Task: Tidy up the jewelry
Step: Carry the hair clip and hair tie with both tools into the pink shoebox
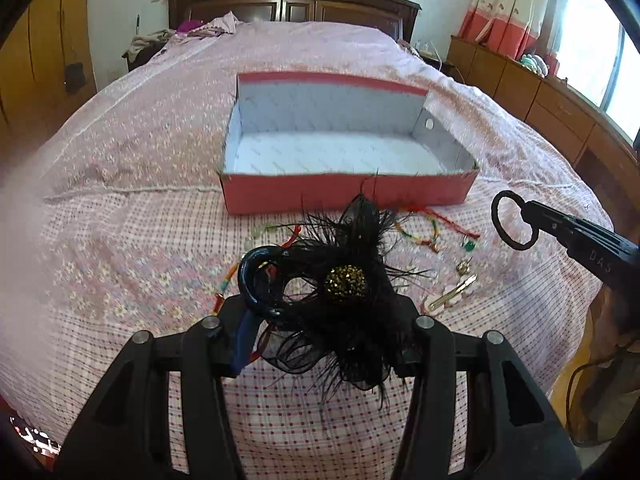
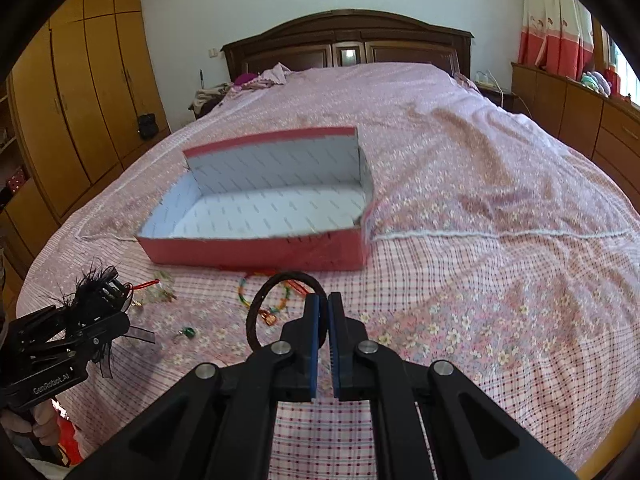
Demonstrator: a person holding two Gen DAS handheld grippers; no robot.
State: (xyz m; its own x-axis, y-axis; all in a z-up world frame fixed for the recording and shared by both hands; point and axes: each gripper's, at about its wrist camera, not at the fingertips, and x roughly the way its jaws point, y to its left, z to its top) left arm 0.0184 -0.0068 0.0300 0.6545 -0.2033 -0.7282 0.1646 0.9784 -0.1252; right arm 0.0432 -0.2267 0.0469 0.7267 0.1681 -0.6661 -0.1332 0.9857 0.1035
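Black feathers spill from our left gripper (image 1: 320,312), whose jaws stand partly apart and clamp a feathered hair clip (image 1: 344,288) with a glittering bead, lifted clear of the checked bedspread (image 1: 120,240). Our right gripper (image 2: 323,308) is pinched almost closed on a thin black hair tie (image 2: 256,312), likely for carrying both onward. Beyond them, beaded bracelets (image 1: 424,232) lie loose before the open red box (image 1: 344,196).

Left gripper (image 1: 320,320): black plastic linkage arms, silver round pivot screws, blue pad on one finger, white "GenRobot.AI" lettering on the body. Right gripper (image 2: 323,344): same black frame, silver pivots, two ribbed blue pads (image 2: 313,344), pale lettering on the side.
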